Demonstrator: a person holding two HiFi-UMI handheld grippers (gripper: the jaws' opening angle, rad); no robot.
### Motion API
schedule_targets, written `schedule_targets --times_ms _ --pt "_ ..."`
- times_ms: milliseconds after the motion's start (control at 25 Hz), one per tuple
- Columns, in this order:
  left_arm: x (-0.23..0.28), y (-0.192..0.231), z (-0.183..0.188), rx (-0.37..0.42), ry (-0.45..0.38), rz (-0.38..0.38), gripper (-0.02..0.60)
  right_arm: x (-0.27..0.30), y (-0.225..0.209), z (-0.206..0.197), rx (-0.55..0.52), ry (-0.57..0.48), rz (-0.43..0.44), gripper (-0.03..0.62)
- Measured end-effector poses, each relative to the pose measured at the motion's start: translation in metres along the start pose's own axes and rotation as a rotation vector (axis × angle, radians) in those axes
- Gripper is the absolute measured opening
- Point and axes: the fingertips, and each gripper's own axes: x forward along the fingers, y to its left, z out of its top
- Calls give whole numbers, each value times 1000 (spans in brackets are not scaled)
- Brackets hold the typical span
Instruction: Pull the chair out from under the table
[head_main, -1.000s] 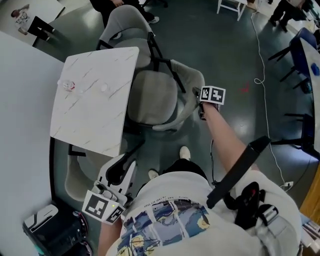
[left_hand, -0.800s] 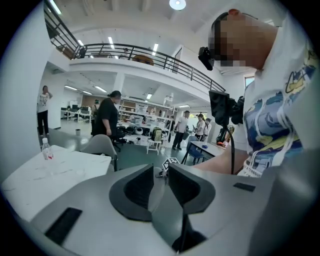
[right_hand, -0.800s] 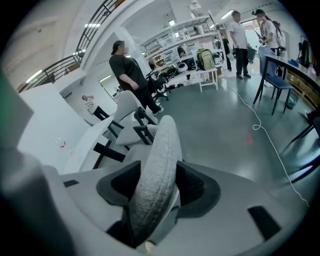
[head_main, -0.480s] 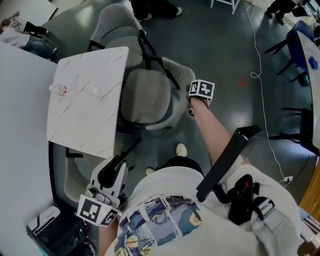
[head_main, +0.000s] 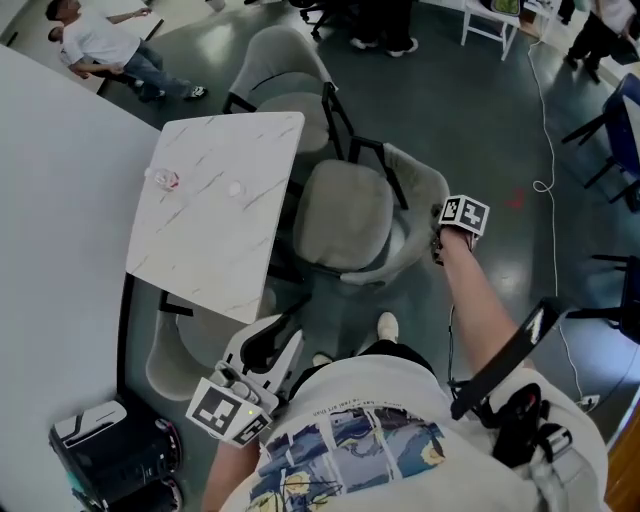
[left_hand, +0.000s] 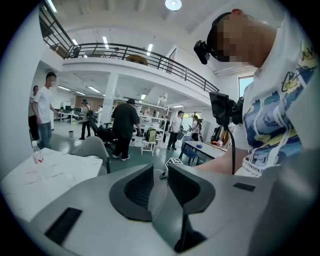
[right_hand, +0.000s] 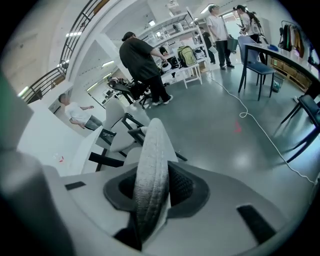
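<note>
Now that the right gripper (right_hand: 155, 187) has just clenched onto the chair (head_main: 345, 215) back | step: grip set | next: steady pull away from table (head_main: 215, 190)

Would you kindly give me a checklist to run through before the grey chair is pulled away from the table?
1. The right gripper: jaws have just been closing, now clamped on the backrest rim of the grey padded chair: ok.
2. The left gripper empty, jaws apart, clear of the chair: ok.
3. Chair legs free under the white marble-patterned square table: hidden, cannot tell.
4. The small clear bottle upright on the table: ok.
5. The person's white shoe close to the chair, perhaps in its path: not ok.
</note>
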Motion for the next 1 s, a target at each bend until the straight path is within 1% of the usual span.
schedule_targets --times_ms 280,440,840,1000 --pt "16 -3 -7 20 21 -78 77 -31 -60 -3 14 -4 -46 100" --pt "34 -12 -8 32 40 -141 77 -56 -97 -4 26 -12 -72 98" --pt "69 -46 -2 75 75 -234 77 -99 -169 2 17 -8 -78 97" --pt "77 -58 -1 85 86 -260 77 -116 -200 5 5 0 -83 95"
